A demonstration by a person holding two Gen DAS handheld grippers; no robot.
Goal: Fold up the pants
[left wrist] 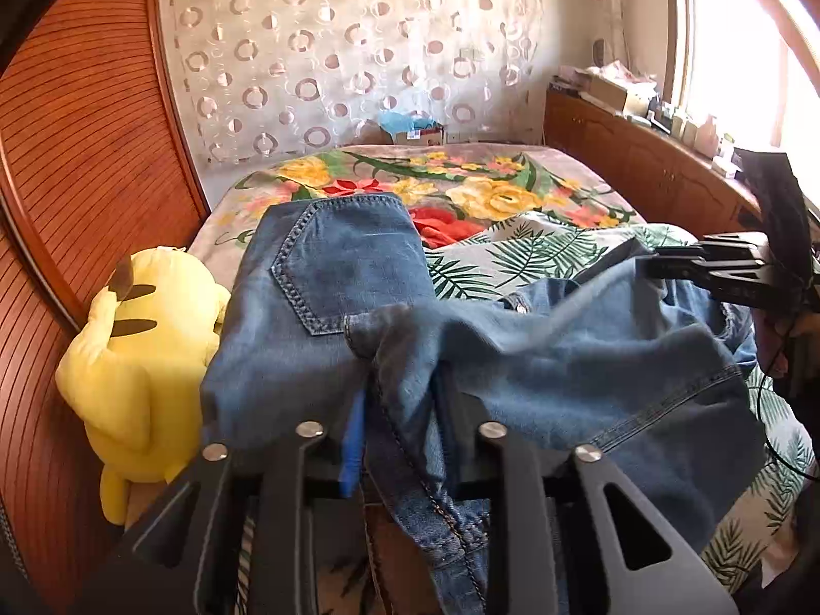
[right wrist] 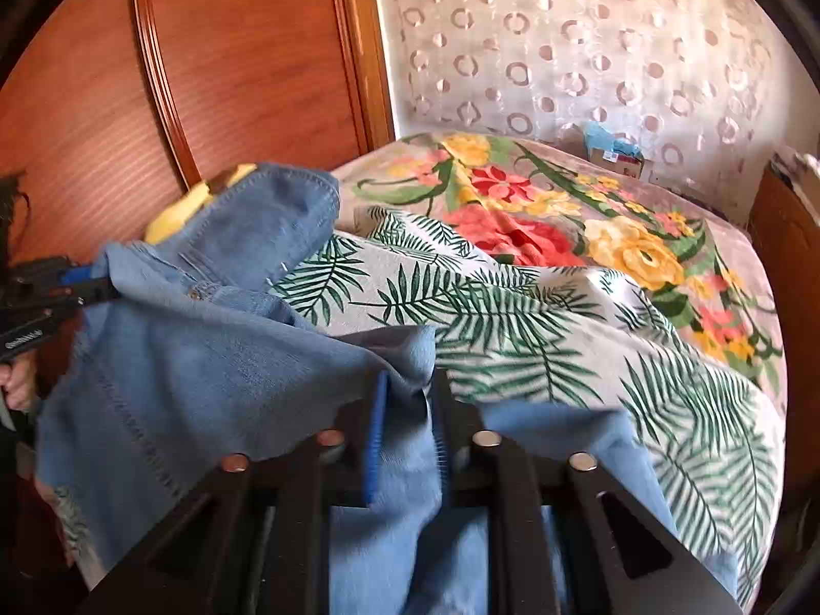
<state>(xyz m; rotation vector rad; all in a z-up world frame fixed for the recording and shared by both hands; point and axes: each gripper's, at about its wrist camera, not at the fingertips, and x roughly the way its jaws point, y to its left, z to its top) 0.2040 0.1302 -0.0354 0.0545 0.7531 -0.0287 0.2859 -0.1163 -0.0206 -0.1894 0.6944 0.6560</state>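
Blue denim pants (left wrist: 328, 277) hang bunched between my two grippers above the bed. My left gripper (left wrist: 400, 410) is shut on a seamed edge of the pants, with denim pinched between its fingers. My right gripper (right wrist: 410, 410) is shut on another edge of the pants (right wrist: 205, 359). In the left wrist view the right gripper (left wrist: 717, 269) shows at the right, holding the denim. In the right wrist view the left gripper (right wrist: 56, 282) shows at the left, gripping the denim. A back pocket faces the left camera.
A bed with a floral blanket (left wrist: 461, 184) and a palm-leaf sheet (right wrist: 512, 318) lies beneath. A yellow plush toy (left wrist: 133, 359) sits by the wooden wardrobe (left wrist: 77, 154). A wooden cabinet (left wrist: 640, 154) with clutter runs along the window. A box (left wrist: 415, 130) stands beyond the bed.
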